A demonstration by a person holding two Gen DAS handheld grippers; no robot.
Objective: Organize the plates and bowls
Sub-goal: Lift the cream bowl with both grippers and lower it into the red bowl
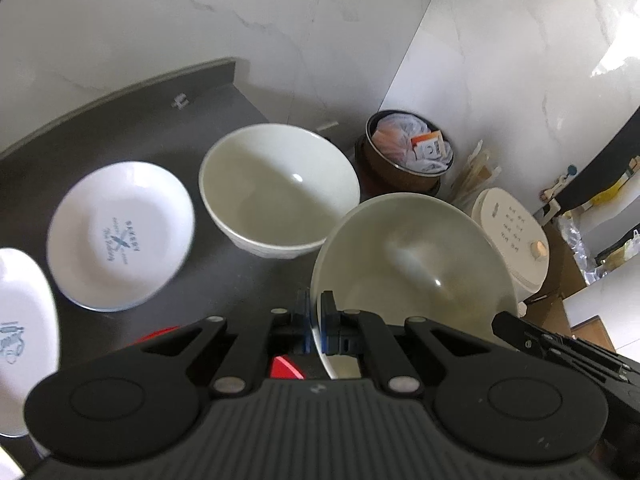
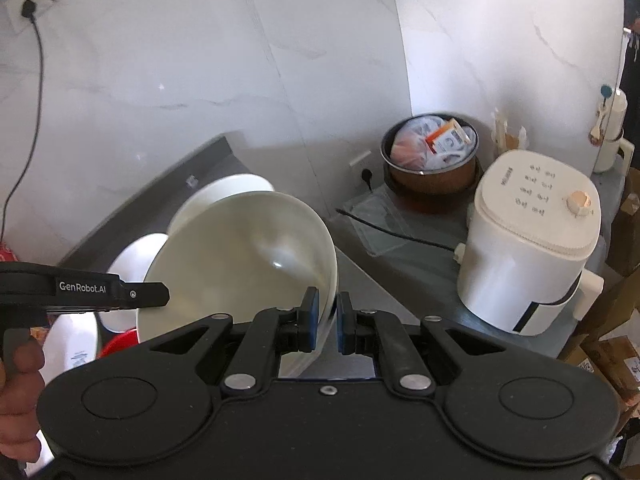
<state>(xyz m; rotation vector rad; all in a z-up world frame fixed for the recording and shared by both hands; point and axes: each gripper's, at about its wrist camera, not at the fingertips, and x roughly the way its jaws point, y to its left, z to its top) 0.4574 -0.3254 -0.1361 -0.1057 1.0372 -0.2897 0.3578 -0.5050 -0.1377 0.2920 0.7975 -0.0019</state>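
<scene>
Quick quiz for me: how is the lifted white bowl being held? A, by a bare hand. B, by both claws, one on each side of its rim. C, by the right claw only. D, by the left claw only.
B: the left claw pinches the bowl at one edge of its rim, and the right claw pinches the opposite edge.

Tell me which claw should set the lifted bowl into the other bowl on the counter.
Probably the left claw. It pinches the lifted bowl's rim on the side toward the empty bowl, which sits just ahead of it. The right claw grips the rim farther from it.
</scene>
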